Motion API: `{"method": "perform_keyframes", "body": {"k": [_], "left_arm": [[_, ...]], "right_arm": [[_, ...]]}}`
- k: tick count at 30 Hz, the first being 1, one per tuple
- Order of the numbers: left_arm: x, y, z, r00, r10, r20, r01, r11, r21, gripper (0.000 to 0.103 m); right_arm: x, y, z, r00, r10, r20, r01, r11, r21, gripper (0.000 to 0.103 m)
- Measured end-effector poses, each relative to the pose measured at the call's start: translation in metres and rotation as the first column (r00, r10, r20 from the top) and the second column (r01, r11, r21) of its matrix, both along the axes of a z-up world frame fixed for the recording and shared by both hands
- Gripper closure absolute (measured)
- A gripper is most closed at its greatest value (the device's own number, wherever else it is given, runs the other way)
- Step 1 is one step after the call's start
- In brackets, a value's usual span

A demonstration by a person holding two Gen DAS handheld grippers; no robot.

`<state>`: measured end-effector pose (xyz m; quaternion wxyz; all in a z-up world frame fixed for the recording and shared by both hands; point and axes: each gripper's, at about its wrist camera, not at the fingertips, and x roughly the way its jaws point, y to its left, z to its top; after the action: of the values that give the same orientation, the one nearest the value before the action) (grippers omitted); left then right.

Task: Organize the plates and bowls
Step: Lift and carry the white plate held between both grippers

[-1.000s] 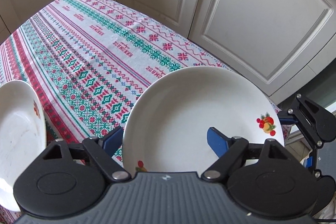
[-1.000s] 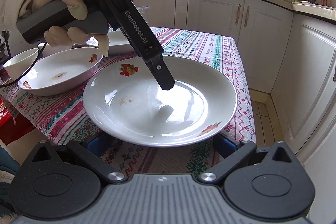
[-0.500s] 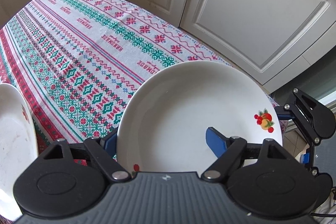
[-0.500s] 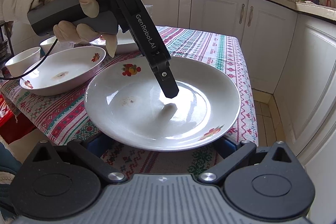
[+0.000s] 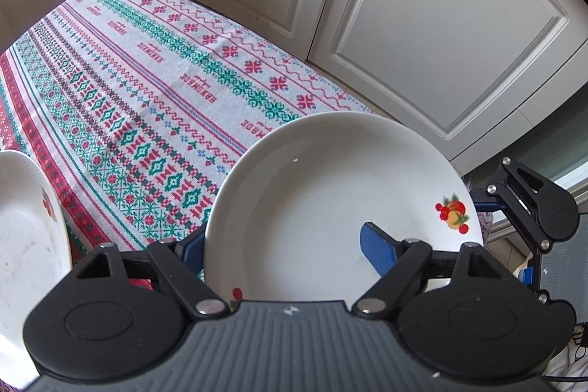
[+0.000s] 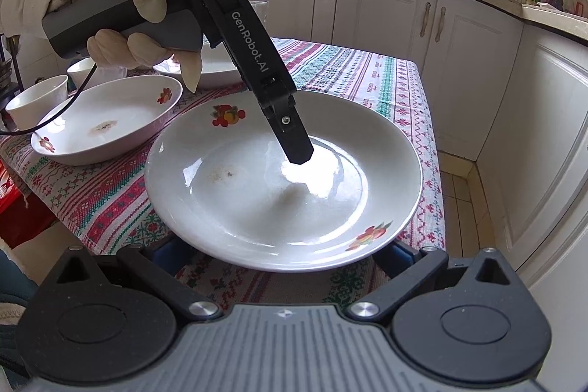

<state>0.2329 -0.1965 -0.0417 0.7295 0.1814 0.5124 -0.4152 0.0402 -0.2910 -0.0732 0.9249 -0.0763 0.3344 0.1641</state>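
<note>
A white plate with fruit decals (image 6: 283, 193) lies at the near corner of the table; it also shows in the left wrist view (image 5: 330, 204). My left gripper (image 5: 283, 245) straddles its rim, one blue finger (image 5: 378, 247) over the inside and the other below; from the right wrist view its finger (image 6: 290, 135) hovers over the plate's centre. My right gripper (image 6: 283, 256) is open with its fingers under the plate's near rim. A second decorated plate (image 6: 106, 120) lies to the left, also seen in the left wrist view (image 5: 25, 245).
The table carries a patterned cloth (image 5: 147, 79). Two small white bowls (image 6: 36, 98) and another plate (image 6: 213, 68) stand behind the left plate. White cabinets (image 6: 459, 43) run along the wall, close to the table's right edge. The right gripper's body (image 5: 529, 204) shows beyond the plate.
The plate looks larger and higher in both views. My left gripper's finger has moved further over the plate's centre. The jaws have not visibly closed.
</note>
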Motion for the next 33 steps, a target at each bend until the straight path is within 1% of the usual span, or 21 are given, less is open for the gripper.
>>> {"method": "perform_keyframes", "body": {"k": [4,11,15,21,33], "left_arm": [[0.009,0.001,0.005,1.000,0.014,0.013,-0.014,1.000,-0.013,0.020],[0.031,0.001,0.013,0.998,0.044,0.037,-0.043,0.998,-0.045,0.020],[0.042,0.000,0.009,0.998,0.051,0.049,-0.049,0.998,-0.047,0.020],[0.061,-0.004,0.000,0.997,0.061,0.049,-0.058,0.997,-0.059,0.020],[0.077,-0.008,-0.010,0.996,0.063,0.066,-0.058,0.996,-0.073,0.020]], "right_arm": [[0.008,-0.005,0.006,1.000,0.012,0.001,-0.012,1.000,0.012,0.000],[0.034,-0.012,0.013,0.999,0.039,0.005,-0.039,0.999,-0.004,0.000],[0.049,-0.014,0.011,0.999,0.049,0.001,-0.049,0.999,-0.011,0.000],[0.070,-0.020,0.006,0.999,0.044,-0.018,-0.044,0.999,0.006,0.000],[0.088,-0.028,0.001,0.999,0.027,-0.019,-0.027,1.000,-0.003,0.000]]}}
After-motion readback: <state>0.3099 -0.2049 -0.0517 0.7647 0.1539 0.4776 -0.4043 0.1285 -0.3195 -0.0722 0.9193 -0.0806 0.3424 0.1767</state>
